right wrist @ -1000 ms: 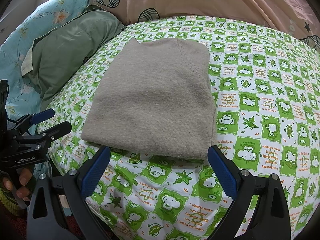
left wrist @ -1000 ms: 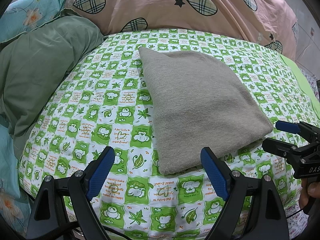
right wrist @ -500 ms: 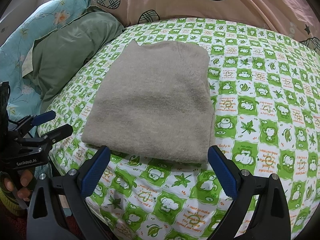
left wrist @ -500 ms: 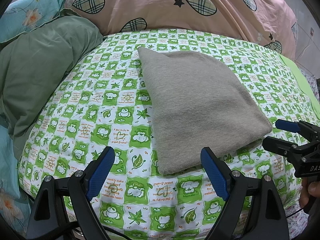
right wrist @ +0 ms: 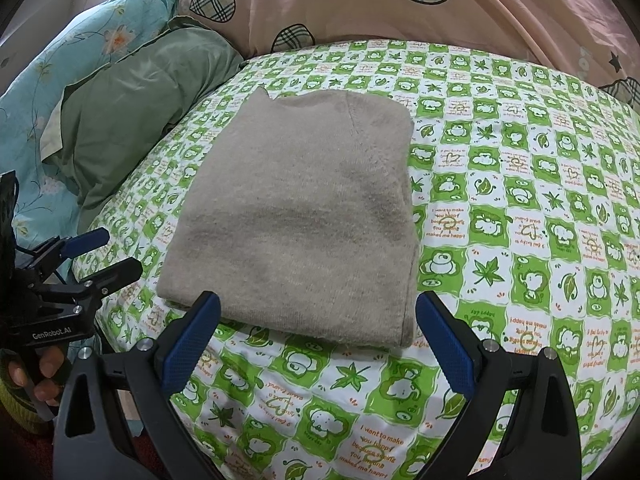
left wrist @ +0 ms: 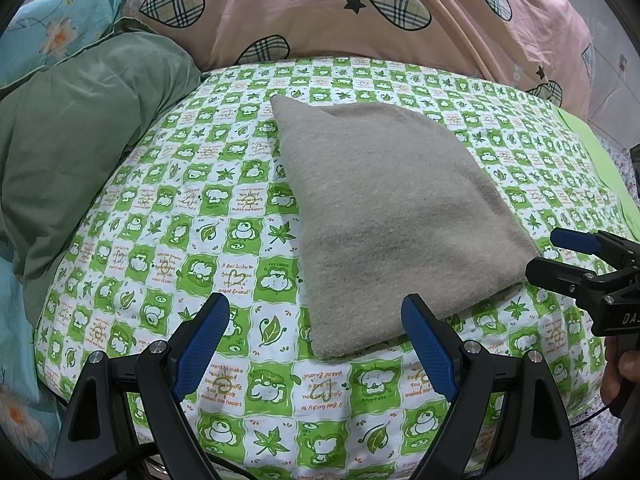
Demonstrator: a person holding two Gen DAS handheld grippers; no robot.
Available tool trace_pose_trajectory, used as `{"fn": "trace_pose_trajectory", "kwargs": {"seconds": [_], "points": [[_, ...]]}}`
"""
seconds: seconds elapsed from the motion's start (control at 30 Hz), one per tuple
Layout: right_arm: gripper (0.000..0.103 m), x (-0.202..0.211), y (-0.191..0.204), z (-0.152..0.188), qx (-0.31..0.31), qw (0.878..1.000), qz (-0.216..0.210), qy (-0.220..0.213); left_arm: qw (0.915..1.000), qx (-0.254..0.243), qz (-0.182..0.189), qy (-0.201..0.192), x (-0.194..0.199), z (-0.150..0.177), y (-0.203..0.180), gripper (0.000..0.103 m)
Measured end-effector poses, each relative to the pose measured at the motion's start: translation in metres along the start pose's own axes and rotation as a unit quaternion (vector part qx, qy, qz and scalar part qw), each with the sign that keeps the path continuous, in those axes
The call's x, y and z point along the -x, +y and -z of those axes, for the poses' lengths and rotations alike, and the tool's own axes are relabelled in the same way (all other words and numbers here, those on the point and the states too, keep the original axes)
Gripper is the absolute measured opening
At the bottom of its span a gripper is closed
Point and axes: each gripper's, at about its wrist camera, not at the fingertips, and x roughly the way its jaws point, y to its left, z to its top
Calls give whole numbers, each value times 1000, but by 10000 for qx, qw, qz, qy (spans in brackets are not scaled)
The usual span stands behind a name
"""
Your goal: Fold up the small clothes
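A grey-beige knit garment (left wrist: 396,216) lies folded into a flat rectangle on the green-and-white patterned sheet (left wrist: 224,236); it also shows in the right wrist view (right wrist: 304,224). My left gripper (left wrist: 316,344) is open and empty, just short of the garment's near left corner. My right gripper (right wrist: 316,336) is open and empty at the garment's near edge, its jaws spanning the edge. Each gripper shows in the other's view: the right gripper (left wrist: 560,256) at the right, the left gripper (right wrist: 104,256) at the left, both open.
A green quilt (left wrist: 76,144) and a teal flowered pillow (right wrist: 80,56) lie to the left. A pink quilt with plaid hearts (left wrist: 360,16) lies behind the garment. The sheet's near edge drops off just below the grippers.
Both grippers have crept slightly closer to the garment's near edge; the garment has not moved and both stay open.
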Motion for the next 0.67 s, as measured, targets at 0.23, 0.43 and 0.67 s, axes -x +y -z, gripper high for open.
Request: {"fn": "trace_pose_trajectory", "kwargs": {"seconds": [0.23,0.43,0.67], "points": [[98,-8,-6,-13,-14,10000,8,-6,10000,20,30,-17,-6,-9,2,88],[98,-15,-6,-23,17,10000,-18,3,9999,10,-46,-97,-11,-20,5,88],[98,-17,-6,-28,-1,10000,-39,-31,9998,119,-92,-111,-15,-28,13,88]]}}
